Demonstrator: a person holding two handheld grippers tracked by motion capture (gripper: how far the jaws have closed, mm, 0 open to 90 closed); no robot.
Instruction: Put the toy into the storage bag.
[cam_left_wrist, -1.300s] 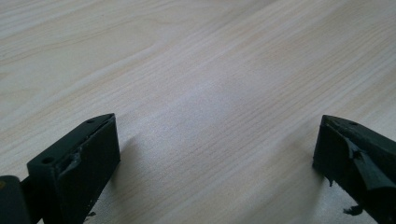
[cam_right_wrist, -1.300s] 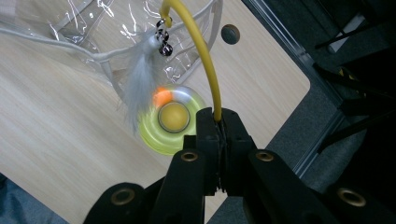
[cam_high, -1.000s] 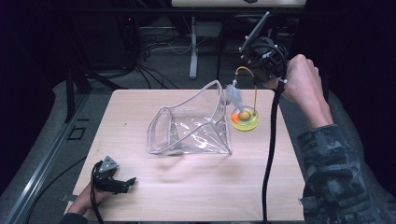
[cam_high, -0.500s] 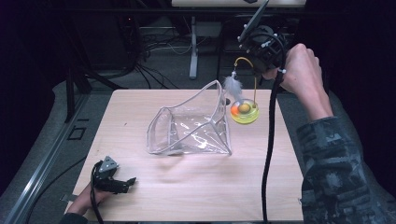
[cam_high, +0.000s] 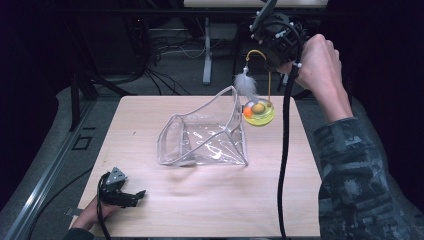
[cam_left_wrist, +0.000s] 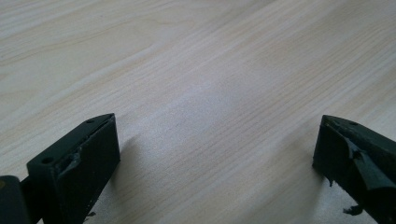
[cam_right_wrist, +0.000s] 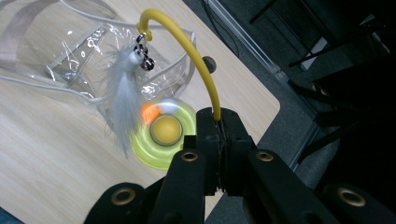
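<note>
Right tool (cam_right_wrist: 218, 122) clamps the toy's yellow wire (cam_right_wrist: 196, 56); left tool (cam_left_wrist: 219, 154) gapes wide, empty

A pale wood-grain counter (cam_high: 210, 200) with rounded corners stands on a grey floor (cam_high: 55, 150). The room around it is dark, and light falls mostly on the counter top. Beyond the far edge, black cables (cam_high: 165, 50) lie tangled on the floor beside a white upright post (cam_high: 206, 55). A metal rail (cam_high: 45, 180) runs along the floor past the left edge.
</note>
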